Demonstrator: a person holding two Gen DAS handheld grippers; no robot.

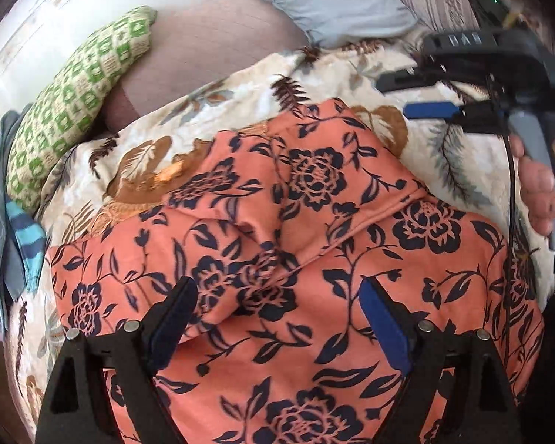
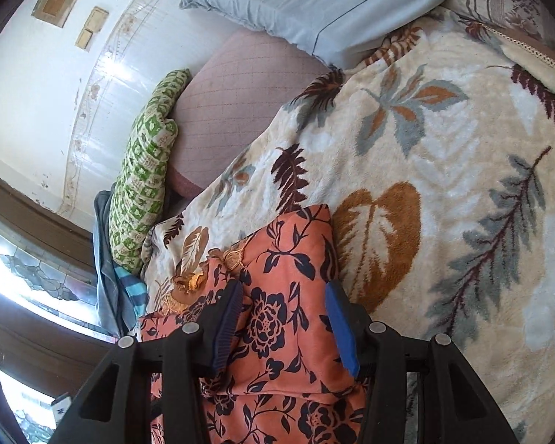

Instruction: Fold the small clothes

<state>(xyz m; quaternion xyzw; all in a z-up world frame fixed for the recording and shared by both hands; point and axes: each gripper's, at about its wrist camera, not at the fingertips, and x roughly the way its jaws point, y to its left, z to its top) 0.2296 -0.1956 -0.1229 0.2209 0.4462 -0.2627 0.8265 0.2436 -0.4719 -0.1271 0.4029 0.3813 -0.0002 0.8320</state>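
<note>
An orange garment with dark floral print (image 1: 314, 222) lies crumpled and partly folded on a cream leaf-patterned blanket (image 1: 314, 70). My left gripper (image 1: 277, 283) hovers over the garment's middle, its jaws wide apart and gripping nothing. In the left wrist view my right gripper (image 1: 392, 98) sits at the upper right beside the garment's far corner, held by a person's hand (image 1: 540, 188), with only blanket showing between its fingers. The right wrist view shows that gripper (image 2: 284, 286) open over the garment (image 2: 288, 236), its pads clear of the cloth.
A green patterned pillow (image 2: 144, 170) and a light blue pillow (image 2: 314, 7) lie along the wall on a mauve mattress (image 2: 233, 103). Blue striped clothes (image 2: 133, 288) sit bunched at the bed's left edge. The blanket (image 2: 444, 148) spreads wide to the right.
</note>
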